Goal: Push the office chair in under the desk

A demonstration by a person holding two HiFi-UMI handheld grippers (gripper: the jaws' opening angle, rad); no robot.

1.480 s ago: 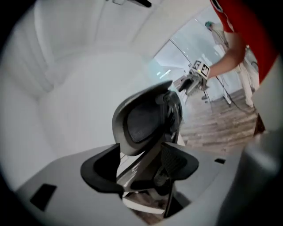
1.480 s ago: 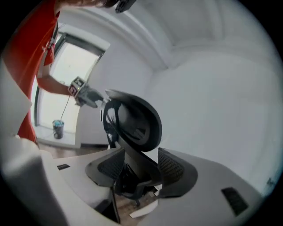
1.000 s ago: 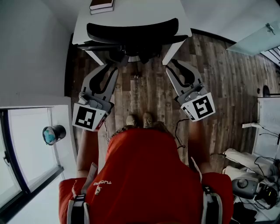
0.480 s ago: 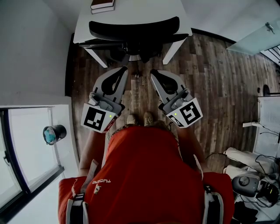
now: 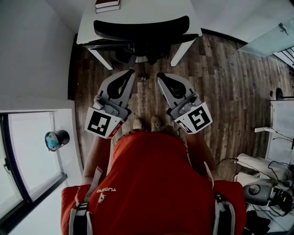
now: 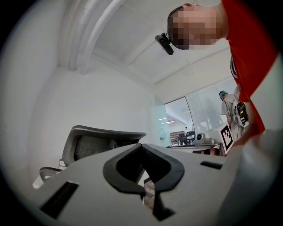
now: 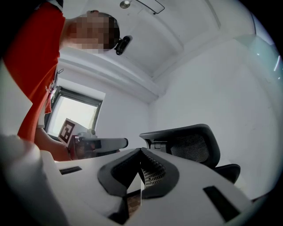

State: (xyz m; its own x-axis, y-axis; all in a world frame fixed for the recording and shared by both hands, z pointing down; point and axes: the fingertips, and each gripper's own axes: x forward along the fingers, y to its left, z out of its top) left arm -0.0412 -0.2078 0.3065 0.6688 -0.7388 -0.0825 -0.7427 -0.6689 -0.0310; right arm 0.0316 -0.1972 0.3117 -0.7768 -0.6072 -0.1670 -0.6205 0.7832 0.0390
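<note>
Wood-plank floor (image 5: 220, 78), white worktop (image 5: 138, 11) at the far wall: chair in, tools shut.
The left tool (image 5: 130, 72) and right tool (image 5: 159, 75) have jaws together, gripping nothing, side by side and apart from the office chair (image 5: 140, 30). The chair stands under the worktop, backrest at its front edge. Books (image 5: 107, 4) lie on the worktop.

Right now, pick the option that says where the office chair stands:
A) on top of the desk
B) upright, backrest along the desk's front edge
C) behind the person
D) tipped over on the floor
B: the head view shows the office chair with its backrest lying along the front edge of the desk, ahead of the person.
</note>
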